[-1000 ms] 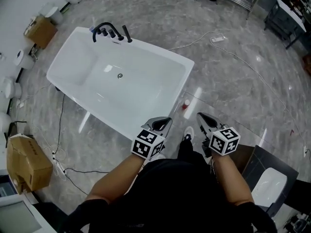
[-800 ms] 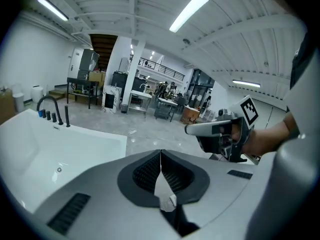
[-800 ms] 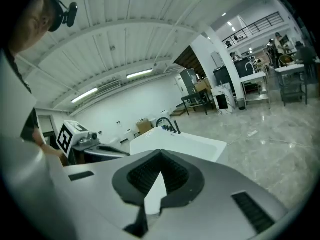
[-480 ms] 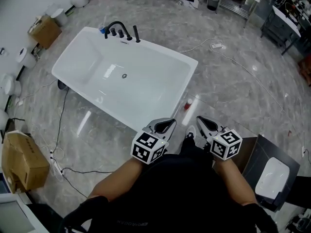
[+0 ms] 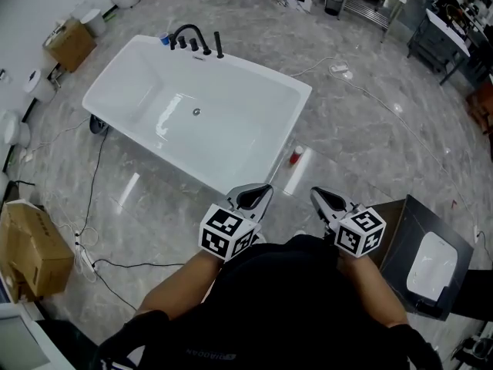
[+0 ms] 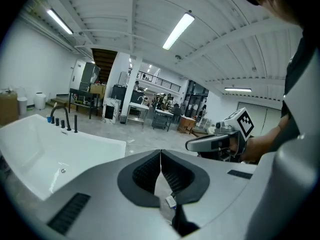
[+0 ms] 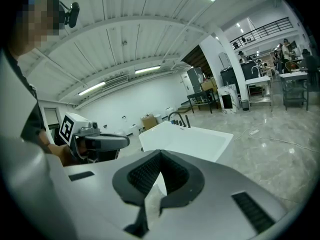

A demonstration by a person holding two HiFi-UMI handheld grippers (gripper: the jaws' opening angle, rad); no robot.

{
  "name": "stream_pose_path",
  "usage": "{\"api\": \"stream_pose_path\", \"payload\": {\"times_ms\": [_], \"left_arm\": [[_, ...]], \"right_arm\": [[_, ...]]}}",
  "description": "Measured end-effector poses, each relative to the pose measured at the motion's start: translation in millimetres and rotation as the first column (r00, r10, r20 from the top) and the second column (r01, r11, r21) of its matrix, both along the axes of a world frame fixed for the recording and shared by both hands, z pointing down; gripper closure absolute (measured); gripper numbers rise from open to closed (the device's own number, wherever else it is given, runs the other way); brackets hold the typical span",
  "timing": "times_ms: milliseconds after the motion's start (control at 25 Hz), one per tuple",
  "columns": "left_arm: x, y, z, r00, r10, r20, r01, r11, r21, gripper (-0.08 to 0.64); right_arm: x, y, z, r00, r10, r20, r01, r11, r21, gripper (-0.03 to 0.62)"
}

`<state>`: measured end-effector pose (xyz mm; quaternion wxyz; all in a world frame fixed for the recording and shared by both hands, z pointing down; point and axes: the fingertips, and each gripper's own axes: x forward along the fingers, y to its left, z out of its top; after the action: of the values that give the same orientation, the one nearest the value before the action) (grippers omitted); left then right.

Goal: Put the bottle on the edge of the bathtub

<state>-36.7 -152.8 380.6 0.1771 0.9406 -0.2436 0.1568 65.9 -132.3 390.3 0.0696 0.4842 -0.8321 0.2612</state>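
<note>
A small red and white bottle stands on the floor just off the right end of the white bathtub. Both grippers are held side by side at waist height, short of the bottle and pointing towards it. My left gripper is shut with nothing in it, and my right gripper is shut and empty too. In the left gripper view the jaws meet at the tip of the left gripper, with the bathtub on the left. The right gripper view shows the right gripper shut, with the bathtub ahead.
A black faucet stands on the tub's far rim. Cardboard boxes lie at the left and cables run over the marble floor. A black stand with a white basin is at the right. A power strip lies beyond the tub.
The person and both grippers have moved forward. The tub and the bottle have slid slightly up in the head view, and the stand at the right shows more. Both jaws stayed shut.
</note>
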Motion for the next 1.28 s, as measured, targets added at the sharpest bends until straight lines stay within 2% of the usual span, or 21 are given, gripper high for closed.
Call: {"api": "stream_pose_path", "payload": {"times_ms": [200, 440, 720, 880, 1280], "left_arm": [[-6, 22, -3, 0.999, -0.044, -0.003, 0.044, 0.999, 0.028, 0.543], [-1, 47, -10, 0.993, -0.116, -0.017, 0.116, 0.993, 0.026, 0.543], [20, 92, -12, 0.988, -0.152, -0.01, 0.152, 0.988, 0.008, 0.543], [25, 112, -5, 0.985, -0.173, 0.003, 0.173, 0.985, 0.002, 0.543], [39, 146, -1, 0.978, -0.208, 0.03, 0.208, 0.978, 0.002, 0.543]], "right_arm": [[-1, 16, -3, 0.998, -0.031, 0.047, 0.03, 1.0, 0.002, 0.557], [-8, 44, -27, 0.982, -0.147, 0.115, 0.137, 0.986, 0.09, 0.555], [17, 82, -23, 0.989, -0.124, 0.08, 0.119, 0.991, 0.063, 0.557], [20, 108, -11, 0.988, -0.148, 0.043, 0.146, 0.988, 0.055, 0.557], [47, 138, 0, 0.989, -0.131, 0.069, 0.129, 0.991, 0.039, 0.557]]}}
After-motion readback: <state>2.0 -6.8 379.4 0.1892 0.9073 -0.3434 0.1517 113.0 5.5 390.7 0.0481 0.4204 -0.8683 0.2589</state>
